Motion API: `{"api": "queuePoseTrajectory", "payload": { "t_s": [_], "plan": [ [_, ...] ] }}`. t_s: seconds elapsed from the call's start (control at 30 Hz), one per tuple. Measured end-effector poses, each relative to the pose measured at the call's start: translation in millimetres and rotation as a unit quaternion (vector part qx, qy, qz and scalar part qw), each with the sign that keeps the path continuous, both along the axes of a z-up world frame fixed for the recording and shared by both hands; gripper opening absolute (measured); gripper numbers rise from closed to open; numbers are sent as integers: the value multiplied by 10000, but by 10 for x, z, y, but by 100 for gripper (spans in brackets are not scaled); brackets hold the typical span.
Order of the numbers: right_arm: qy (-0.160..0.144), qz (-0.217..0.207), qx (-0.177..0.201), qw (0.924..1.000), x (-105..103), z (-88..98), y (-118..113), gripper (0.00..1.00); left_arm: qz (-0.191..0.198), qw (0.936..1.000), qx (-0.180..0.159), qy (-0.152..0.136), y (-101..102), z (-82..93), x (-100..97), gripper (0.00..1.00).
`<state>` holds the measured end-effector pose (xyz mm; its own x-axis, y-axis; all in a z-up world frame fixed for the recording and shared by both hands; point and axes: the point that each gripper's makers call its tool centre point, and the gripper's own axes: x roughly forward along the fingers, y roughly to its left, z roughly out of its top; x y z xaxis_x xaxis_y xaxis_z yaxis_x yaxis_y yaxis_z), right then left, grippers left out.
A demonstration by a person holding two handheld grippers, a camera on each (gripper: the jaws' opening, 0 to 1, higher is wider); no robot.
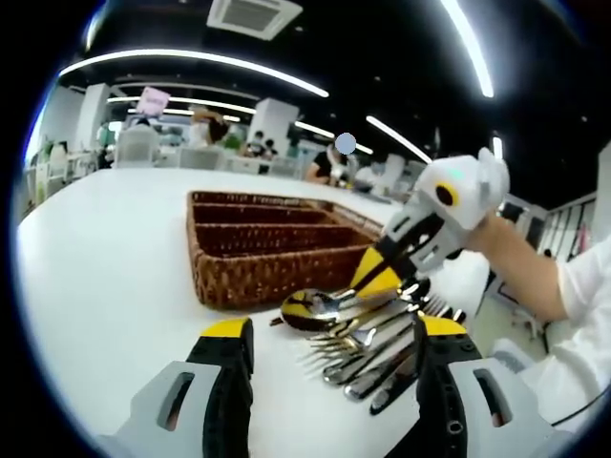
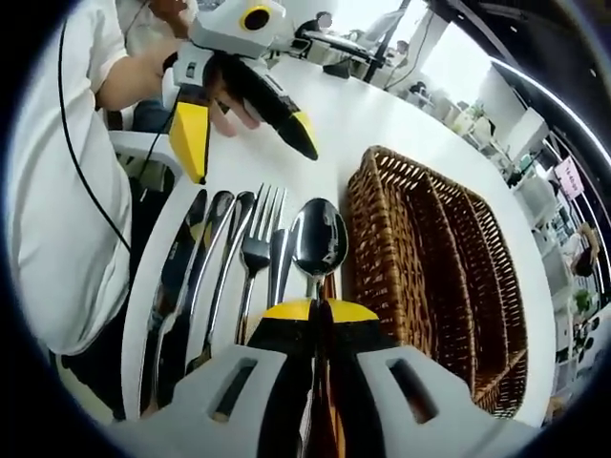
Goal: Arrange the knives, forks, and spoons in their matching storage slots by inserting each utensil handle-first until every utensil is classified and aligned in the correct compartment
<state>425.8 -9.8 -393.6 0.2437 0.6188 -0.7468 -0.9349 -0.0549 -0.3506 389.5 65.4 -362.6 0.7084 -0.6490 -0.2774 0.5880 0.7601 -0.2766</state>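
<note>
A row of knives [image 2: 177, 277], a fork [image 2: 256, 243] and a spoon [image 2: 318, 239] lies on the white table beside the wicker tray [image 2: 430, 248]. My right gripper [image 2: 320, 315] is shut on the spoon's handle, with the bowl pointing away from it. In the left gripper view the same spoon [image 1: 310, 307] lies at the front of the utensil pile [image 1: 372, 348], held by the right gripper [image 1: 382, 277] coming in from the right. My left gripper [image 1: 334, 329] hovers open just short of the pile, nothing between its jaws. The open left gripper [image 2: 253, 164] is beyond the utensil tips.
The wicker tray [image 1: 277, 239] has long slots, and I see nothing in them. The white table [image 1: 115, 267] stretches wide to the left. A person's sleeve [image 2: 67, 210] and arm run along the table edge. Chairs and desks stand far behind.
</note>
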Motion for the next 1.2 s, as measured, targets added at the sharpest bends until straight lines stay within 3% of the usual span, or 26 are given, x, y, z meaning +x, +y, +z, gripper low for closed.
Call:
{"api": "queuePoseTrajectory", "payload": {
  "t_s": [0.5, 0.63, 0.67, 0.83, 1.2],
  "plan": [
    [-52, 32, 22, 10000, -9, 97, -15, 2, -13, 10000, 2, 2, -20, -7, -5, 68],
    [170, 16, 120, 9998, -37, 88, -14, 2, -6, 10000, -18, -3, -17, -2, -6, 68],
    [374, -69, 278, 9989, -51, 103, -1, 2, -6, 10000, -20, -3, -17, -2, -6, 68],
    [508, -203, 315, 9980, -8, 126, -41, 1, -11, 10000, -20, -4, -17, 0, -8, 68],
    [1272, -475, 623, 9888, -16, 211, -72, 1, -28, 10000, -33, -10, -35, 12, 1, 68]
  ]
}}
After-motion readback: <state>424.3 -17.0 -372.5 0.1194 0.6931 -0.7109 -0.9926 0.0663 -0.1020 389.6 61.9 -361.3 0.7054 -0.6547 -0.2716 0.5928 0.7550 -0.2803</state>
